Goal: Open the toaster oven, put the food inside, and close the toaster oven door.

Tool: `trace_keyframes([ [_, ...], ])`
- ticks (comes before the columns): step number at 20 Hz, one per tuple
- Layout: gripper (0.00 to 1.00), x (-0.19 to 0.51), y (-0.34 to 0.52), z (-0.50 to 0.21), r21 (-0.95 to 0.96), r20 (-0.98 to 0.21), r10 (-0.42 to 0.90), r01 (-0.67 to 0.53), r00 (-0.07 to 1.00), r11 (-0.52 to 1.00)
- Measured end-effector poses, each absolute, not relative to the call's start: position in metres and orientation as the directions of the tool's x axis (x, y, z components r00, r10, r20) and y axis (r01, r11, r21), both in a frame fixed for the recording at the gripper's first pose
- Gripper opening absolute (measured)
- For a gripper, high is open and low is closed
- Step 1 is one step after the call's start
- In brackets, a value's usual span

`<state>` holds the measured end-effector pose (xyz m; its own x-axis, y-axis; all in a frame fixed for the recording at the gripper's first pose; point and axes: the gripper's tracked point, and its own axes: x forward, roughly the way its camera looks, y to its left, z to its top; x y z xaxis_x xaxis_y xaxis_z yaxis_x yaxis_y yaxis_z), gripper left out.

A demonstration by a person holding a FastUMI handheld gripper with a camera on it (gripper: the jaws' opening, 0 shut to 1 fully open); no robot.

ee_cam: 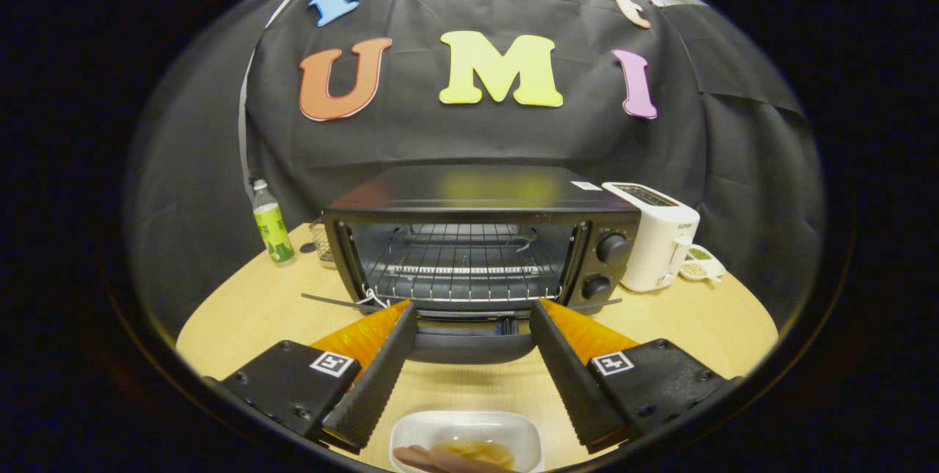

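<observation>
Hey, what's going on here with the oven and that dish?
A person's hand-held gripper hovers with its fingers open, holding nothing. Beyond the fingers, the toaster oven has its door folded down and its rack bare. The white dish of food sits on the table between the fingers, not yet loaded.

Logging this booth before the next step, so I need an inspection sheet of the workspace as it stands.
Surface: wooden table.
Job's things: oven, door down, rack bare; dish of food between the jaws, near the camera.
Clutter: bottle left of oven; toaster right of it, small item beside that.
Grippers: gripper open, jaws wide, tips at the door, holding nothing.
Cables: nothing seen.
Surroundings: black cloth wall.
</observation>
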<state>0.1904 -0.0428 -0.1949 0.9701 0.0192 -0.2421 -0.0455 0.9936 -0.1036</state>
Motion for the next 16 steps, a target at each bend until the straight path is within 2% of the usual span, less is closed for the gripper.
trace_keyframes([
  [7, 1.00, 0.170, -0.050, -0.231, -0.088, -0.289, 0.043, -0.071, 0.956, 0.994],
  [16, 1.00, 0.161, -0.056, -0.276, -0.046, -0.429, 0.039, -0.065, 0.902, 0.997],
])
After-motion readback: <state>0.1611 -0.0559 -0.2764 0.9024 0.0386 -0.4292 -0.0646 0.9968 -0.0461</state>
